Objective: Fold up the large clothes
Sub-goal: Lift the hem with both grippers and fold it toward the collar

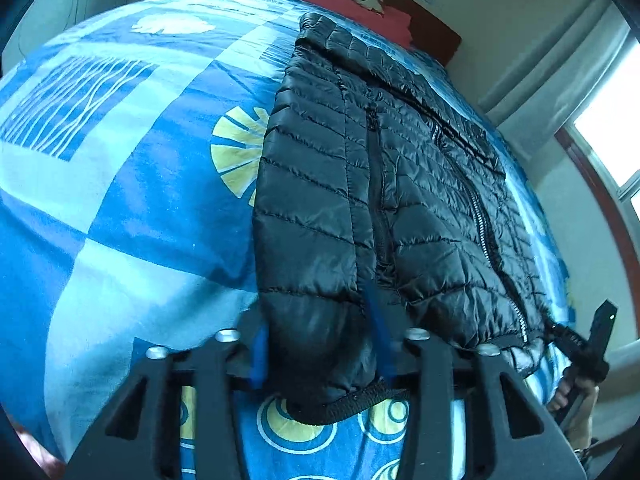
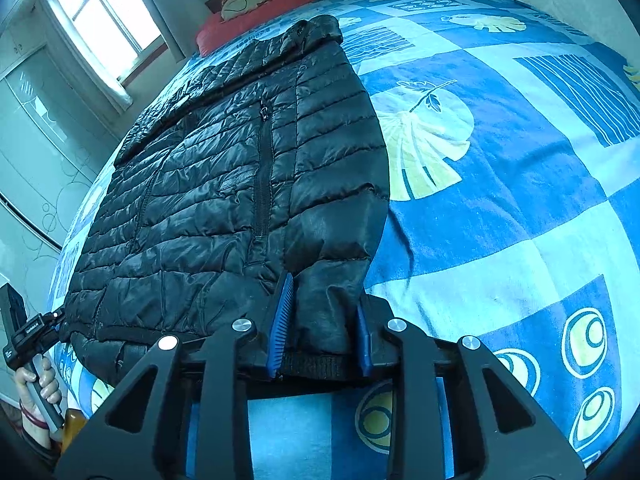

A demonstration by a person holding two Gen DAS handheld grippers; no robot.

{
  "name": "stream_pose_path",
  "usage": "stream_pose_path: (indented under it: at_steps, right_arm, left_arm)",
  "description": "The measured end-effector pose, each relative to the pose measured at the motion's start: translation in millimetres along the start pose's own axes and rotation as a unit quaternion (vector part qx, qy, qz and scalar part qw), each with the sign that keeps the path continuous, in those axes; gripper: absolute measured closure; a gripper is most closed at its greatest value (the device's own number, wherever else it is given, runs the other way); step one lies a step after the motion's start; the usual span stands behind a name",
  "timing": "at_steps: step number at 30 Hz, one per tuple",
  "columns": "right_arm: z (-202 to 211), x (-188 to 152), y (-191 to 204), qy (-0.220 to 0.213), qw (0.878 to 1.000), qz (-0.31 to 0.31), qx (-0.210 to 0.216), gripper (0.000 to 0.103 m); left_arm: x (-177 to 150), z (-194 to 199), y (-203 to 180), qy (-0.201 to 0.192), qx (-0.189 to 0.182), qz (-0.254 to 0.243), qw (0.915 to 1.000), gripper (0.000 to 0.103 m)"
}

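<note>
From the left wrist, the left hand-held gripper has its blue pads set either side of a sleeve cuff of the black puffer jacket, which lies flat on the bed, collar toward the red pillow.

From the right wrist, the right hand-held gripper brackets the other cuff likewise (neither visibly pinched tight). Judged step: gripping the sleeves; next, fold them inward across the jacket.

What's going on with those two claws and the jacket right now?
Left gripper and right gripper each around a cuff. Black jacket flat on bed. Nothing in the way.
</note>
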State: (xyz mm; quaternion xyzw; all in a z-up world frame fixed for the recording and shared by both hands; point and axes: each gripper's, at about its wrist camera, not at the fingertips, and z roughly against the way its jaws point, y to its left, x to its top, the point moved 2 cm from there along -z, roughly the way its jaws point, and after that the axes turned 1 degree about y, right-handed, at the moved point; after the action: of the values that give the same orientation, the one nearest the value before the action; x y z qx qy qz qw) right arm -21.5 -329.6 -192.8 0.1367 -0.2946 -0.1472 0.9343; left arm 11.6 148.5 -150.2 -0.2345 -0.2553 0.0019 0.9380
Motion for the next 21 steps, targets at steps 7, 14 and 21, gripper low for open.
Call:
stream_pose_path:
  at_steps: [7,14,21]
  right_arm:
    - [12.1,1.2,4.6,-0.002,0.999,0.006,0.035,0.09]
    - [45.9,21.2,6.1,-0.048,0.992,-0.021,0.11,0.091]
    - [41.5,97.2,11.7,-0.091,0.985,-0.042,0.143,0.091]
  left_arm:
    - [4.2,13.5,-8.8,-0.023,-0.014,-0.007,0.9996,0.09]
    - [24.7,56.5,-22.9,-0.076,-0.062,0.003,0.9952,0.091]
    - [102.4,48.4,-49.1,-0.107,-0.08,-0.018,0.9909,0.091]
